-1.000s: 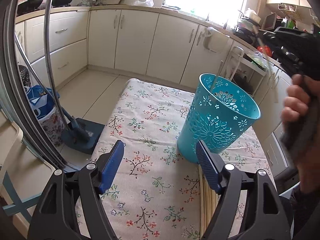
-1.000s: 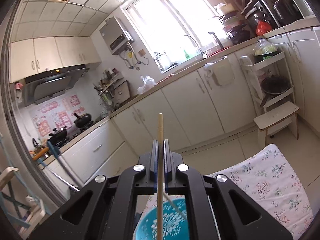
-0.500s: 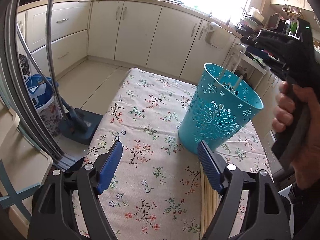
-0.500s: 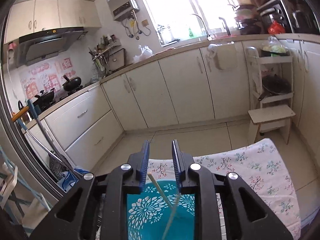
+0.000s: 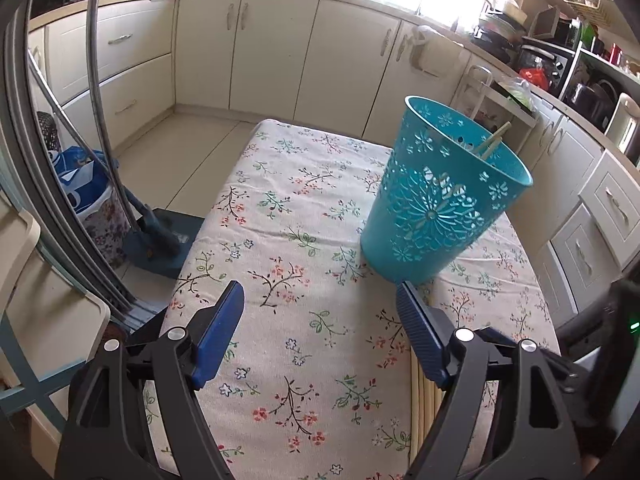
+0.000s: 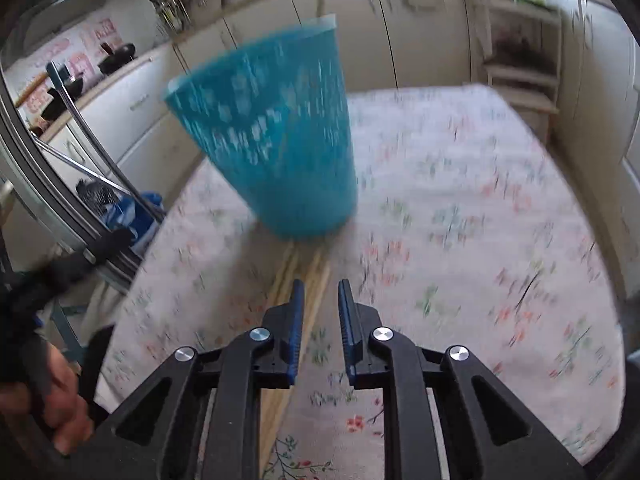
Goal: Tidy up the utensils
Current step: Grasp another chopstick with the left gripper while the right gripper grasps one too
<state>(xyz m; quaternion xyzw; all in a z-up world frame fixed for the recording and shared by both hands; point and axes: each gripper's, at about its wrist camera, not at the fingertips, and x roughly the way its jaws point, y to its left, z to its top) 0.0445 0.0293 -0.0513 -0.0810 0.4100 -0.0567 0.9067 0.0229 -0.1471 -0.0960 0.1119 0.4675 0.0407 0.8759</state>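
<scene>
Held over the flowered desk [image 5: 288, 216], the left gripper [image 5: 320, 316] is seen at the bottom of the left wrist view with its blue pads spread wide and nothing between them. Above and to the right of it, a teal perforated bin [image 5: 440, 208] is set on the cloth, and the tips of two chopsticks [image 5: 494, 140] are seen leaning against its far rim at the upper right. A bundle of loose chopsticks [image 5: 424, 404] is laid flat on the desk at the lower right, partly hidden behind the right-hand finger.

From the right wrist view, which is blurred, the right gripper [image 6: 320, 300] is shown at the lower centre with only a narrow gap between its pads; the jaws have just been closing, and nothing is gripped. Just beyond and below its tips the loose chopsticks are spread on the cloth, running up towards the foot of the bin in the upper left centre. At the lower left edge, a hand [image 6: 52, 400] is wrapped around a dark handle.
</scene>
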